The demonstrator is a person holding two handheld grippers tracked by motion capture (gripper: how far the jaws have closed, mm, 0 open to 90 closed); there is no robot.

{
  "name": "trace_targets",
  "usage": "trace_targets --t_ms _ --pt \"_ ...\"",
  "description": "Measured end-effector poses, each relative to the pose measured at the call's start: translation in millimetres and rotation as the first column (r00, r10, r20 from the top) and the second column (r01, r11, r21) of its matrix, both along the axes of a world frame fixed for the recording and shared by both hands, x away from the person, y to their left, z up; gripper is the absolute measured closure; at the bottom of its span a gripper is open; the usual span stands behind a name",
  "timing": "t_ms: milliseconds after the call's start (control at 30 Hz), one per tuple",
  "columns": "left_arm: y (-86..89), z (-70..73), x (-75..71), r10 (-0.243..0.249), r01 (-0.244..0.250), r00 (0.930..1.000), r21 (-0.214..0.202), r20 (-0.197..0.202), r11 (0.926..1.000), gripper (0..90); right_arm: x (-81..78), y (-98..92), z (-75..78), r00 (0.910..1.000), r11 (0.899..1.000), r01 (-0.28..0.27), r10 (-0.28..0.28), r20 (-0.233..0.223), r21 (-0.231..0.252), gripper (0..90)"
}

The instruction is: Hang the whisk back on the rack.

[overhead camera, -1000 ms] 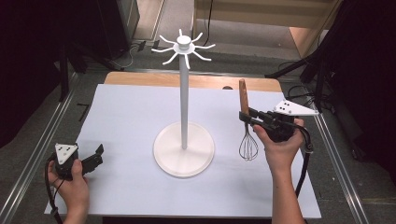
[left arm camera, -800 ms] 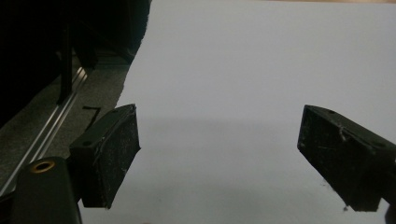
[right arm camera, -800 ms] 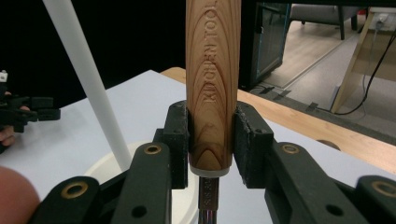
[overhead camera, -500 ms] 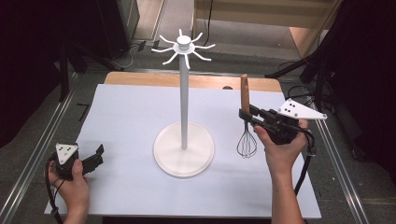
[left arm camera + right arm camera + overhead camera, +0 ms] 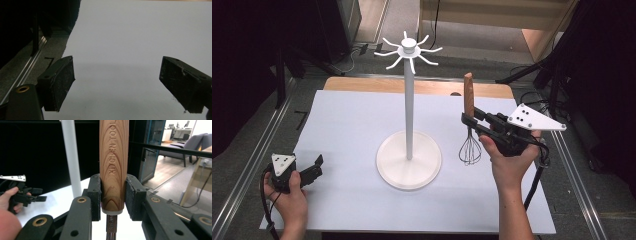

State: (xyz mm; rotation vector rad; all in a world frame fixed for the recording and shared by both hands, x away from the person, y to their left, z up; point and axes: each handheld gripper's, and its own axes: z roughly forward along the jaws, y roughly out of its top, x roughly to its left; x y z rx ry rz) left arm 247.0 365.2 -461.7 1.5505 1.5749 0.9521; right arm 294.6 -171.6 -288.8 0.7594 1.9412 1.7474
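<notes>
A whisk [image 5: 469,135] with a wooden handle [image 5: 113,165] and a dark wire head hangs upright above the white sheet, right of the stand. My right gripper [image 5: 469,122] is shut on the lower end of that handle, and both pads [image 5: 96,195] press its sides. The white stand [image 5: 409,100] has a round base [image 5: 409,160] and a ring of hooks at its top [image 5: 408,50]; its pole [image 5: 72,157] rises just left of the handle. My left gripper [image 5: 314,167] rests at the sheet's front left, open, with nothing between its pads [image 5: 60,82].
A white sheet [image 5: 362,120] covers the table, with a wooden board strip [image 5: 362,84] at its far edge. Metal rails [image 5: 257,150] run along both sides. Dark equipment and cables stand beyond the table.
My right gripper has lifted the whisk a little, carrying it slightly up and away from the front. The left gripper has stayed where it was.
</notes>
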Motion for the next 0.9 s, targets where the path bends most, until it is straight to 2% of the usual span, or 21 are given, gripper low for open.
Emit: trace_targets --t_ms 200,433,667,733,900 --pt "0.0 0.0 0.0 -0.001 0.001 1.0000 0.001 0.000 1.0000 13.7 -1.8 9.1 6.0 0.9997 1.000 -0.020 0.020 0.013 0.011 70.6" --pt "0.1 0.1 0.0 -0.003 0.003 1.0000 0.003 -0.004 1.0000 13.7 -6.7 21.8 17.9 0.9973 0.999 -0.041 0.038 0.063 0.037 70.6" --pt "-0.3 -0.1 0.2 -0.004 0.004 1.0000 0.007 -0.003 1.0000 13.7 -9.6 27.9 28.6 0.9946 0.997 -0.058 0.052 0.089 0.060 70.5" --pt "-0.5 -0.2 0.2 -0.004 0.004 1.0000 0.006 0.000 1.0000 13.7 -11.1 30.7 34.1 0.9930 0.997 -0.058 0.051 0.106 0.059 70.5" --pt "-0.2 -0.1 0.1 -0.003 0.003 1.0000 0.006 -0.003 1.0000 13.7 -11.4 35.4 39.2 0.9918 0.996 -0.063 0.056 0.114 0.059 70.5"
